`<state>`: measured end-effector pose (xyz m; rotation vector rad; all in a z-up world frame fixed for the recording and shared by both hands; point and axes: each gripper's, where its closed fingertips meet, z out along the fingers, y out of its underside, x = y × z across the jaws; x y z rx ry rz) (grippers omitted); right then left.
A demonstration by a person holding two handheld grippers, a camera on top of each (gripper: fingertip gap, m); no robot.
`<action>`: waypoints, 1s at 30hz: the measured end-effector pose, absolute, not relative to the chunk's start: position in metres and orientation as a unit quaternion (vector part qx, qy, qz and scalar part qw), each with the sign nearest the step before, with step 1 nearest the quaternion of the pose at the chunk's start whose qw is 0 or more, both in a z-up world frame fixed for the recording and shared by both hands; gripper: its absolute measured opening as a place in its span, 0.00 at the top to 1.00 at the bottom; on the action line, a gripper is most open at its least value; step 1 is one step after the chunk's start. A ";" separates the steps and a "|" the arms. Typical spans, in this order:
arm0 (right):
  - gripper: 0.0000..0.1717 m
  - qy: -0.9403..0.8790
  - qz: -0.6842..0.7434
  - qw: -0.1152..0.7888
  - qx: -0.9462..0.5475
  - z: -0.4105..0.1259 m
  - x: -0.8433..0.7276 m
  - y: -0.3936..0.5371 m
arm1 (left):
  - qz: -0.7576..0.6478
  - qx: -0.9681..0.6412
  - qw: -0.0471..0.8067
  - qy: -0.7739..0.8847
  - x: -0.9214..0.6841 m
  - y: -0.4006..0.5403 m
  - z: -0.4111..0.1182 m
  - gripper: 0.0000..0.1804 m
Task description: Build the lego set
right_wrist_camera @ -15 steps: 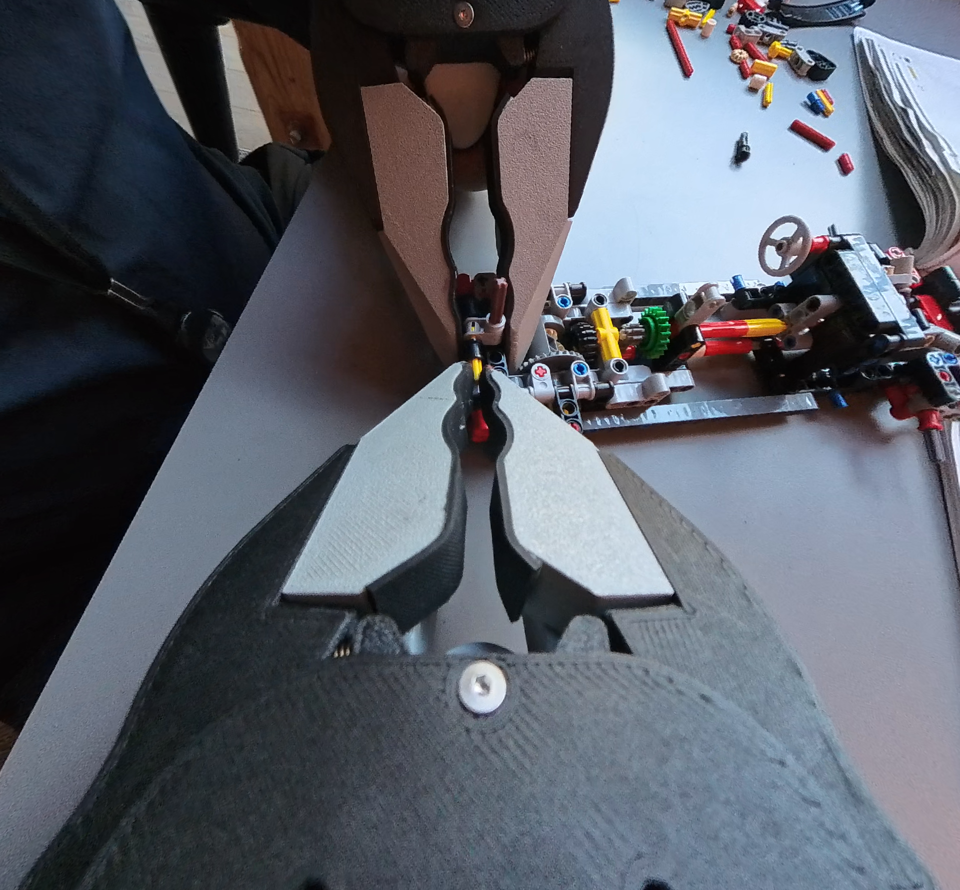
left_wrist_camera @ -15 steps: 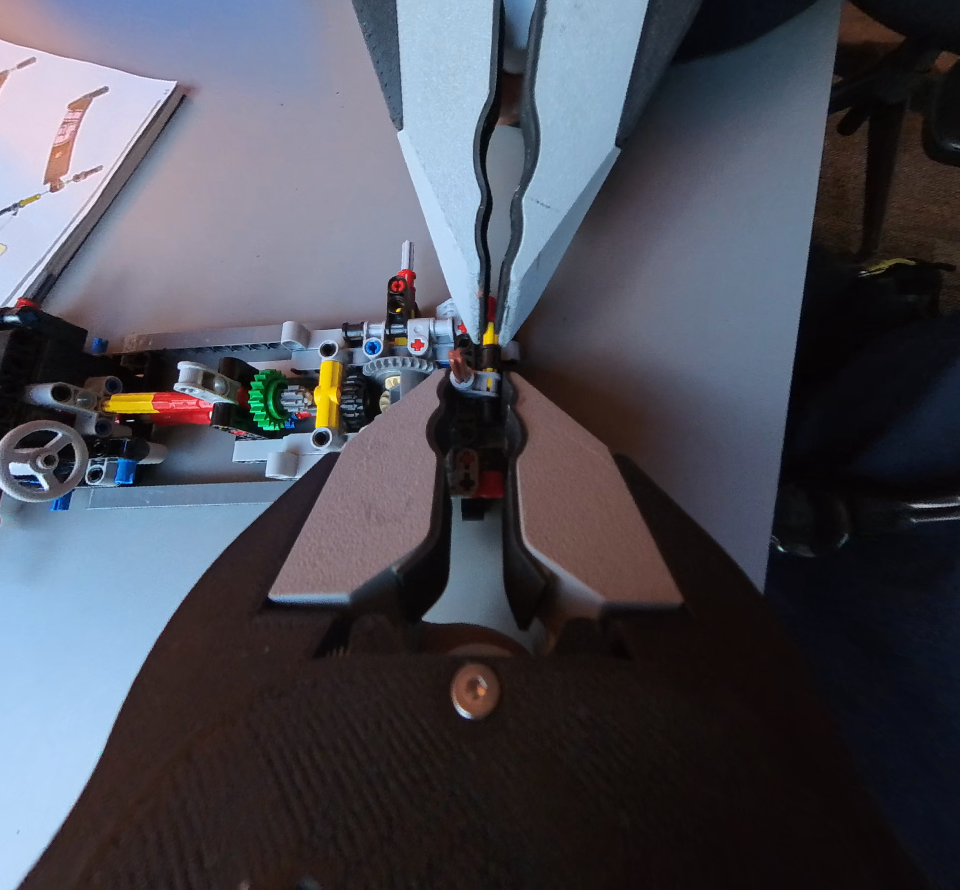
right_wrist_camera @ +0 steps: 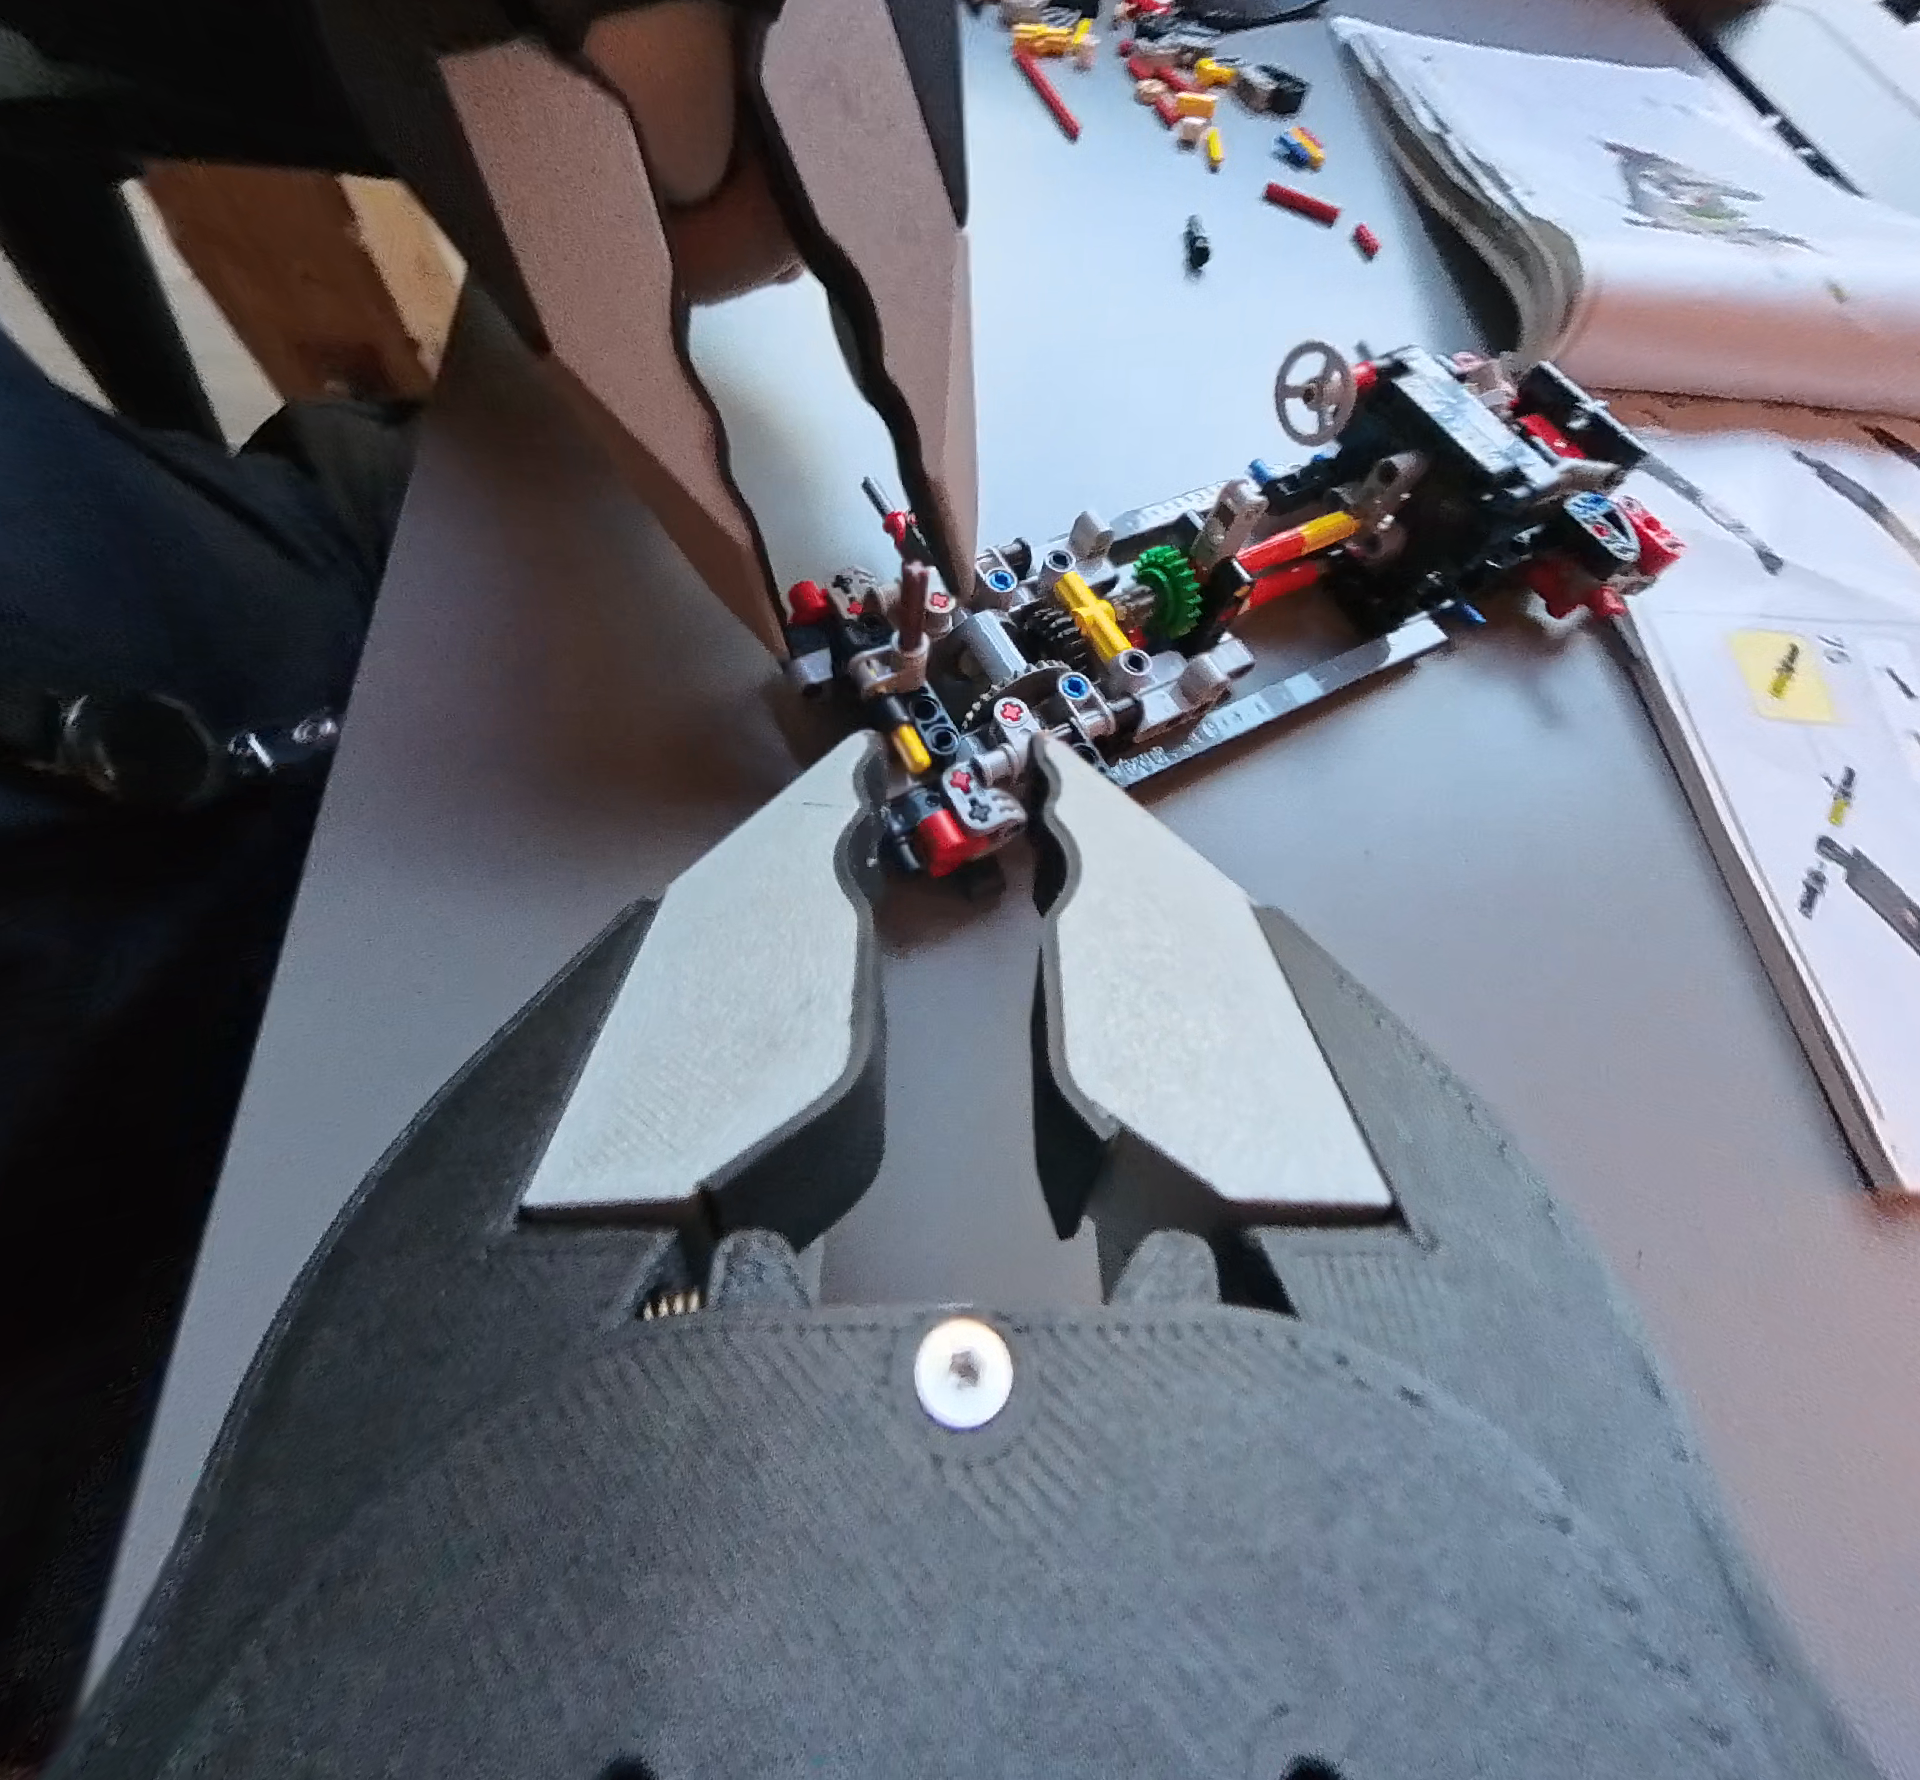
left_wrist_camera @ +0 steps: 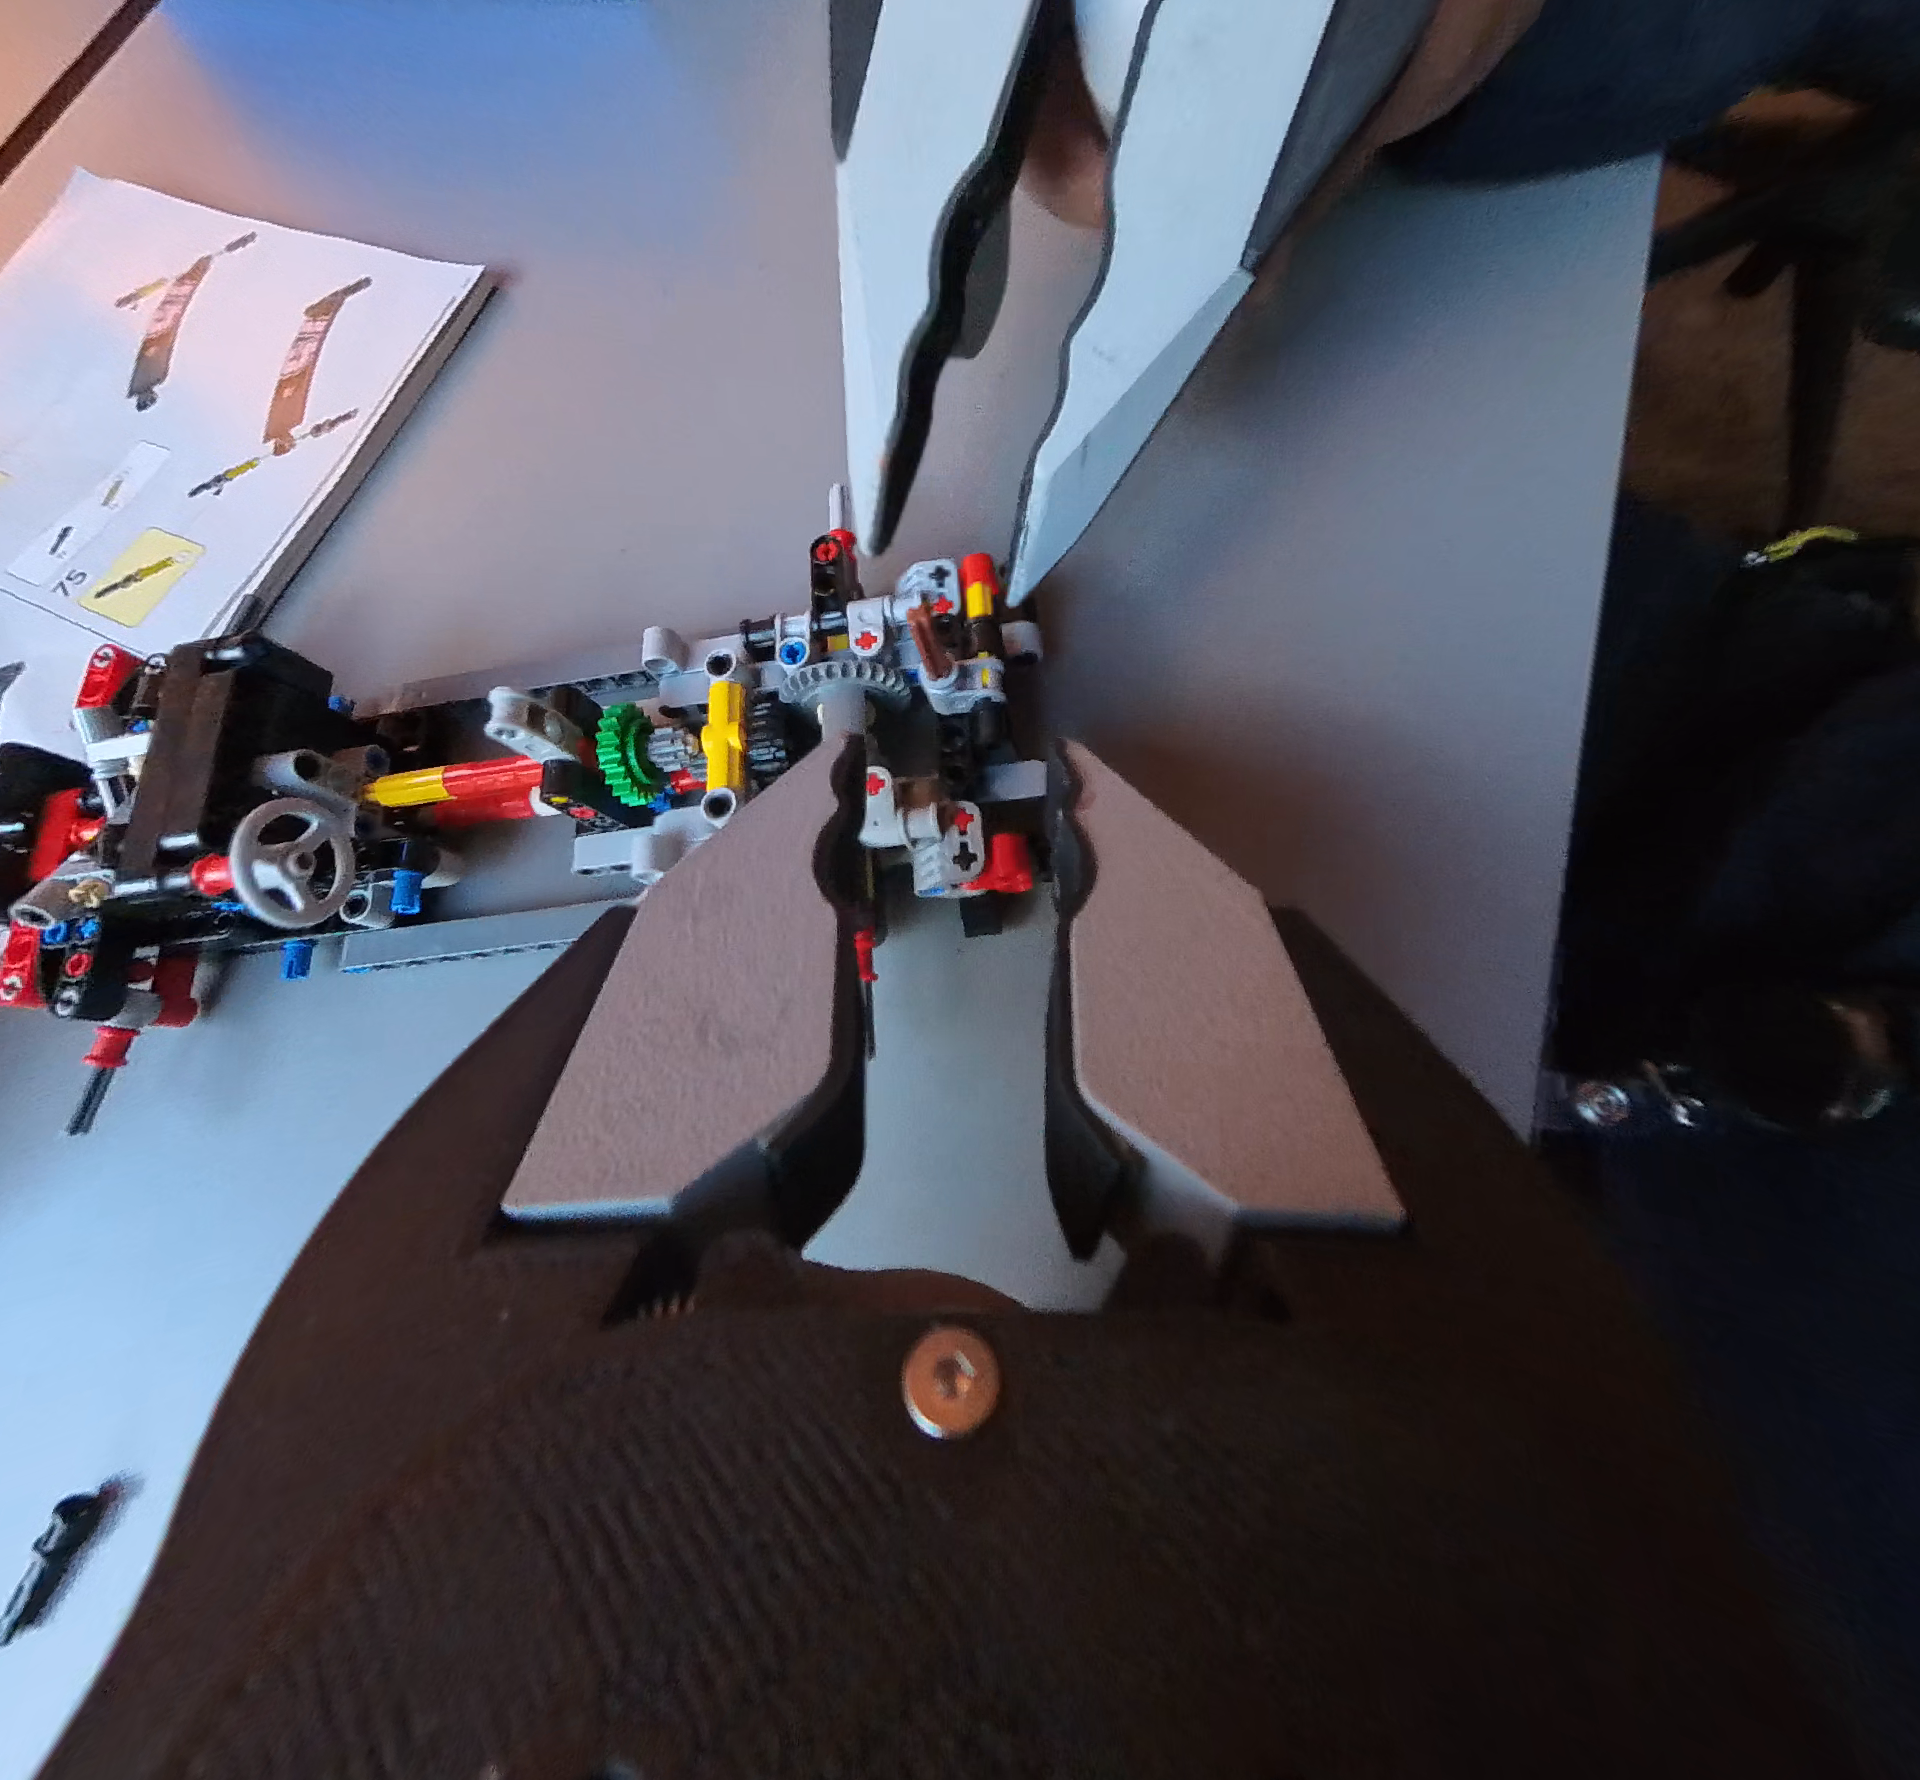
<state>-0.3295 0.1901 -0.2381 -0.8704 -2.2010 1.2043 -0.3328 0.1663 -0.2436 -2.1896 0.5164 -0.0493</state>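
One toy-brick chassis (left_wrist_camera: pixel 727 764) is lying near the worktop (left_wrist_camera: pixel 1299 587) edge closest to the person. Both grippers are bracketing its gear end: the left gripper (left_wrist_camera: pixel 951 774) and right gripper (right_wrist_camera: pixel 951 774) are standing with fingers parted, gripping nothing. It looks light, stiff and snap-fragile; the grey side beams seem the safest hold. An instruction booklet (left_wrist_camera: pixel 208 400) is lying beyond it.

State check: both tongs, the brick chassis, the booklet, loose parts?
left tongs: open, straddling the chassis end
right tongs: open, at the opposite side of that end
brick chassis: part-built, flat on the table
instruction booklet: lying open
loose parts: scattered, far side of table
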 end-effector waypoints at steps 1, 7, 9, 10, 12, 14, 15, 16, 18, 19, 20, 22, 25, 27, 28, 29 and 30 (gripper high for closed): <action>0.85 -0.797 0.440 0.249 -0.329 -0.236 -0.328 0.190 | -0.017 -0.879 0.425 0.216 -0.331 0.167 -0.246 0.83; 0.86 -0.767 0.402 0.289 -0.408 -0.242 -0.321 0.194 | -0.009 -0.878 0.422 0.228 -0.326 0.169 -0.253 0.88; 0.90 -0.761 0.379 0.311 -0.425 -0.243 -0.321 0.197 | -0.022 -0.878 0.425 0.218 -0.326 0.169 -0.253 0.90; 0.90 -0.758 0.374 0.316 -0.431 -0.242 -0.322 0.196 | -0.031 -0.878 0.428 0.213 -0.326 0.170 -0.252 0.93; 0.89 -0.749 0.371 0.312 -0.451 -0.244 -0.323 0.193 | -0.065 -0.879 0.431 0.192 -0.325 0.171 -0.252 0.93; 0.86 -0.736 0.367 0.309 -0.478 -0.246 -0.324 0.191 | -0.076 -0.878 0.435 0.185 -0.324 0.171 -0.251 0.93; 0.86 -0.729 0.360 0.309 -0.493 -0.248 -0.324 0.192 | -0.074 -0.877 0.435 0.187 -0.324 0.171 -0.251 0.93; 0.86 -0.721 0.354 0.312 -0.507 -0.249 -0.324 0.193 | -0.073 -0.878 0.434 0.187 -0.324 0.170 -0.251 0.93; 0.86 -0.710 0.344 0.315 -0.527 -0.251 -0.323 0.194 | -0.072 -0.879 0.438 0.175 -0.323 0.171 -0.251 0.93; 0.86 -0.706 0.338 0.318 -0.535 -0.252 -0.323 0.196 | -0.073 -0.878 0.443 0.166 -0.322 0.173 -0.251 0.92; 0.86 -0.701 0.336 0.320 -0.541 -0.252 -0.322 0.197 | -0.074 -0.876 0.448 0.163 -0.321 0.173 -0.251 0.91; 0.87 -0.691 0.335 0.319 -0.556 -0.252 -0.320 0.199 | -0.087 -0.874 0.448 0.164 -0.315 0.172 -0.251 0.85; 0.94 -0.667 0.324 0.326 -0.586 -0.253 -0.313 0.210 | -0.127 -0.871 0.442 0.173 -0.303 0.167 -0.248 0.73; 0.94 -0.651 0.331 0.329 -0.599 -0.250 -0.308 0.212 | -0.118 -0.866 0.447 0.193 -0.308 0.165 -0.243 0.79; 0.91 -0.647 0.344 0.325 -0.598 -0.248 -0.307 0.208 | -0.103 -0.862 0.456 0.197 -0.315 0.167 -0.239 0.81; 0.89 -0.644 0.357 0.318 -0.597 -0.247 -0.306 0.203 | -0.088 -0.858 0.463 0.203 -0.322 0.169 -0.235 0.80; 0.88 -0.643 0.363 0.315 -0.597 -0.246 -0.305 0.198 | -0.076 -0.857 0.464 0.212 -0.327 0.171 -0.234 0.81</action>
